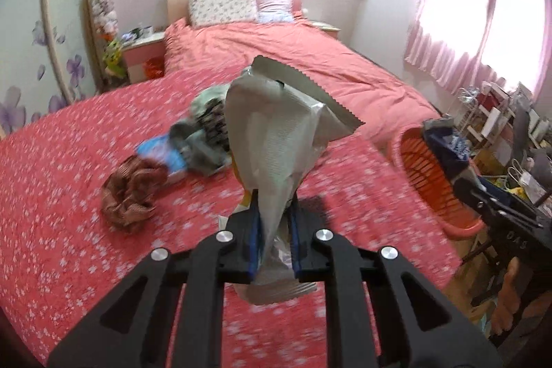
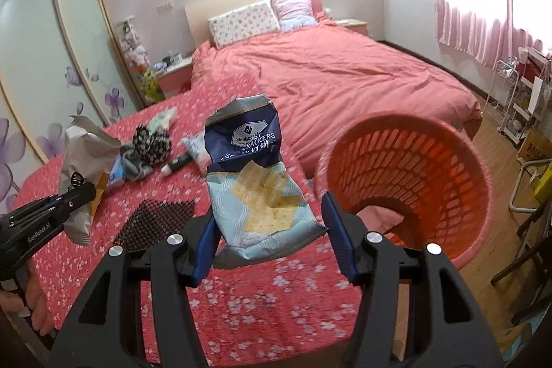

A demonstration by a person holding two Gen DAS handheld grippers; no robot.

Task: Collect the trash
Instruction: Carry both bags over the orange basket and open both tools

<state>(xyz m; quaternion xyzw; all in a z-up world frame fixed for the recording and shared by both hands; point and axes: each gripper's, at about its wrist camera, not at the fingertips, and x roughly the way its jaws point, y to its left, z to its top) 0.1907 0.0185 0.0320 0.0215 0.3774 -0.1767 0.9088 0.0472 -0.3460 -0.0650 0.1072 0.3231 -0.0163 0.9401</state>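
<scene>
My left gripper (image 1: 274, 206) is shut on the lower part of a crumpled silvery snack bag (image 1: 276, 126), which stands up above the flowered red bedspread (image 1: 62, 195). In the right wrist view the left gripper (image 2: 81, 190) and the silvery bag (image 2: 86, 154) show at the left. My right gripper (image 2: 272, 237) is shut, jaws wide, on a blue cracker bag (image 2: 255, 188) held upright next to an orange slatted basket (image 2: 431, 161). From the left wrist, the right gripper (image 1: 464, 183) holds the cracker bag (image 1: 445, 140) at the basket's (image 1: 424, 175) rim.
Several items lie on the bed: a brown cloth (image 1: 131, 192), a black-and-white garment (image 2: 151, 143), a blue packet (image 1: 162, 157), a small white packet (image 2: 198, 147), a tube (image 2: 177, 164) and a dark dotted mat (image 2: 155, 219). Wire shelves (image 2: 517, 106) stand by the window. A person's bare feet (image 1: 510, 292) are beside the bed.
</scene>
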